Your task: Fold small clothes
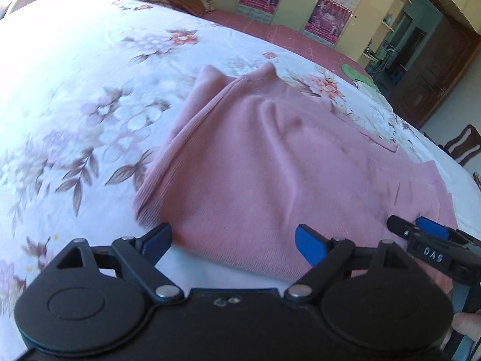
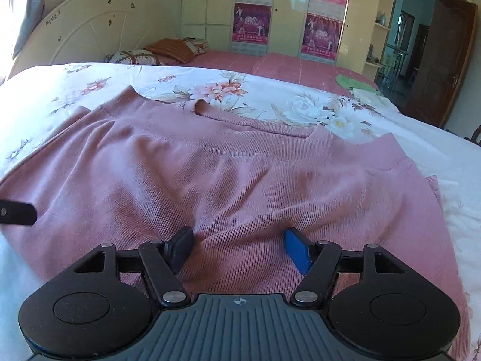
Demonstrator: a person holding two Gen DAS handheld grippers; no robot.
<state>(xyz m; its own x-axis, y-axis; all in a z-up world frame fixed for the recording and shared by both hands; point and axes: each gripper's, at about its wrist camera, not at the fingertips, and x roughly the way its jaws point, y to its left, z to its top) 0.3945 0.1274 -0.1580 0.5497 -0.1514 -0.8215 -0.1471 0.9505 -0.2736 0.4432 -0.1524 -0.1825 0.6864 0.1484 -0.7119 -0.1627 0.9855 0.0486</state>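
A pink knit garment [image 1: 255, 156] lies partly folded on a floral bedspread [image 1: 90, 90]; it also shows in the right wrist view [image 2: 234, 174]. My left gripper [image 1: 233, 245] is open, its blue pads either side of the garment's near edge, holding nothing. My right gripper [image 2: 240, 248] is open over the near part of the garment, fingers resting on or just above the fabric. The right gripper's fingers [image 1: 421, 231] also show at the right of the left wrist view. A left gripper fingertip [image 2: 18, 215] shows at the left of the right wrist view.
The bedspread [image 2: 300, 105] covers a bed with a white headboard [image 2: 90, 36]. Beyond lie a red sheet [image 2: 285, 63], pillows [image 2: 156, 52], and a green item [image 2: 351, 82]. Cream wardrobes with pink posters [image 2: 252, 24] line the back wall. A wooden door [image 2: 439, 69] stands at the right.
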